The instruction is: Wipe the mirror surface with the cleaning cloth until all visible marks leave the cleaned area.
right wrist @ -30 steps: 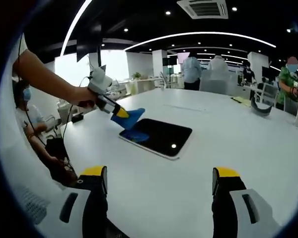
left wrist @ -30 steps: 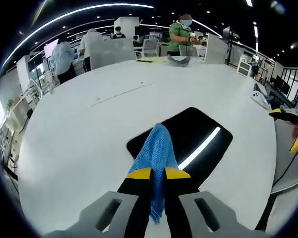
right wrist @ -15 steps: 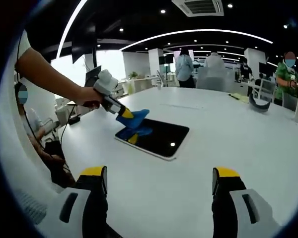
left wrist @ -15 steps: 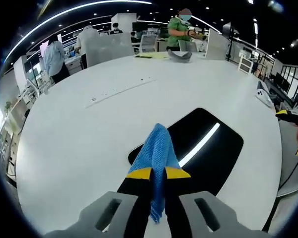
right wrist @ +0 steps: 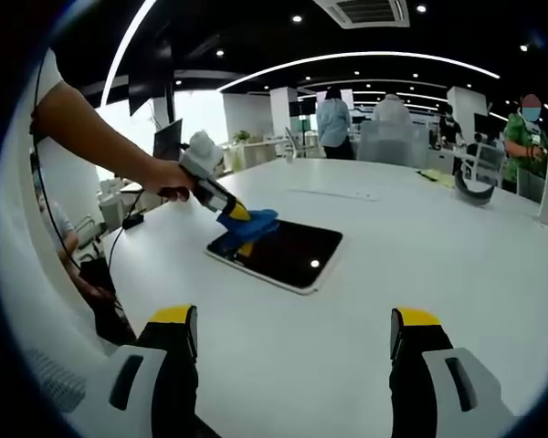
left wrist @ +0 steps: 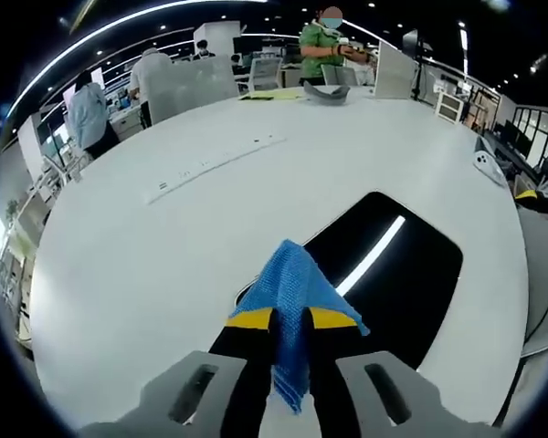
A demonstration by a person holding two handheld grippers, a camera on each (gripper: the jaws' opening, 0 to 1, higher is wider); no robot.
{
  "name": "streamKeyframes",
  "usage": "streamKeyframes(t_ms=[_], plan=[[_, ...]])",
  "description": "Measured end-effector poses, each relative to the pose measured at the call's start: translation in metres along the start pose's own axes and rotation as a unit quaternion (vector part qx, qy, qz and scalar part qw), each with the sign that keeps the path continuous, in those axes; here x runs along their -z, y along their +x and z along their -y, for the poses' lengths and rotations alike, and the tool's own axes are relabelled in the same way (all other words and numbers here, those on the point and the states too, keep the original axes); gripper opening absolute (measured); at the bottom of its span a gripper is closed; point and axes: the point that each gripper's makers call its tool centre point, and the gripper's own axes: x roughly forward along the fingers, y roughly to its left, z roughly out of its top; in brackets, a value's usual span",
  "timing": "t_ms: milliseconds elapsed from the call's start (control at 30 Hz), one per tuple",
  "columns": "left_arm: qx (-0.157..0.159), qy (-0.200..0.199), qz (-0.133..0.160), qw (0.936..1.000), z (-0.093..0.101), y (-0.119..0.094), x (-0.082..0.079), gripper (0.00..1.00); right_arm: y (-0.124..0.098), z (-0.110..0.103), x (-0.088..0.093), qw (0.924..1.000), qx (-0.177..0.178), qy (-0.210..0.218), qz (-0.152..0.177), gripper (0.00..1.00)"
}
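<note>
- There is one mirror (left wrist: 393, 274), a dark rectangle with rounded corners, and it lies flat on the white table (left wrist: 164, 246). In the right gripper view the same mirror (right wrist: 279, 255) lies near the table (right wrist: 420, 274) edge on the side of the person.
- There is one cleaning cloth (left wrist: 292, 301), blue, with a woven texture. The left gripper (left wrist: 290, 319) has its two yellow-tipped jaws pressed together on it, so the cloth is pinched between them.
- In the right gripper view the left gripper (right wrist: 239, 215) comes in from the left, held by a hand (right wrist: 169, 178), and the cleaning cloth (right wrist: 253, 224) touches the mirror at its near left corner. A reflection of the cloth shows in the glass below it.
- One bright line of a ceiling light is reflected on the mirror in the left gripper view; in the right gripper view I see one small bright dot.
- The right gripper (right wrist: 296, 333) has its two jaws spread wide apart, with nothing between them. It is above the bare table, well apart from the mirror.
- Far across the table lies one dark curved object (left wrist: 327, 93); what it is I cannot tell.
- In the background of the left gripper view I count four people: one in green (left wrist: 324, 46), the others in pale or dark clothes.
</note>
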Motion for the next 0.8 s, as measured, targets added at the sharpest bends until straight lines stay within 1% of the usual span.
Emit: streamKeyframes(t_ms=[67, 100, 167, 300, 367, 433, 467, 533, 567, 667, 733, 800], plan=[[-0.005, 0.014, -0.007, 0.9999, -0.001, 0.003, 0.005, 0.25, -0.001, 0.0, -0.001, 1.0, 0.001, 0.001, 0.001, 0.87], [-0.005, 0.013, -0.015, 0.9998, -0.001, 0.005, 0.008, 0.26, -0.001, 0.001, -0.001, 1.0, 0.002, 0.001, 0.001, 0.87], [-0.001, 0.016, -0.007, 0.9998, 0.0, 0.004, 0.007, 0.26, -0.002, 0.002, -0.001, 1.0, 0.003, 0.003, 0.002, 0.87], [0.005, 0.007, -0.008, 0.9999, -0.002, 0.005, 0.006, 0.27, -0.002, 0.003, 0.0, 1.0, 0.004, 0.006, 0.003, 0.87], [0.005, 0.01, -0.009, 0.9999, -0.002, 0.004, 0.005, 0.28, -0.001, 0.003, 0.001, 1.0, 0.003, 0.004, 0.001, 0.87], [0.002, 0.014, 0.001, 0.9999, -0.002, 0.002, 0.001, 0.33, -0.001, 0.002, 0.0, 1.0, 0.003, 0.003, 0.001, 0.87], [0.0, 0.008, 0.01, 0.9999, -0.002, 0.0, -0.004, 0.34, -0.001, 0.002, -0.001, 1.0, 0.003, 0.003, 0.002, 0.87], [0.002, -0.004, 0.028, 0.9996, -0.001, -0.003, -0.012, 0.33, 0.0, 0.001, -0.001, 1.0, 0.003, 0.002, 0.003, 0.87], [0.003, -0.007, 0.03, 0.9995, 0.0, -0.005, -0.013, 0.3, 0.0, 0.001, -0.001, 1.0, 0.002, 0.002, 0.002, 0.87], [0.004, -0.026, 0.025, 0.9993, 0.0, -0.004, -0.012, 0.21, 0.002, 0.001, 0.002, 1.0, 0.001, 0.004, -0.001, 0.87], [-0.004, -0.032, 0.024, 0.9992, -0.001, -0.005, -0.01, 0.18, 0.002, 0.001, 0.002, 1.0, 0.001, 0.003, -0.002, 0.86], [-0.015, -0.039, 0.024, 0.9988, -0.008, -0.006, -0.01, 0.14, 0.002, 0.0, 0.002, 1.0, 0.0, 0.003, -0.001, 0.86]])
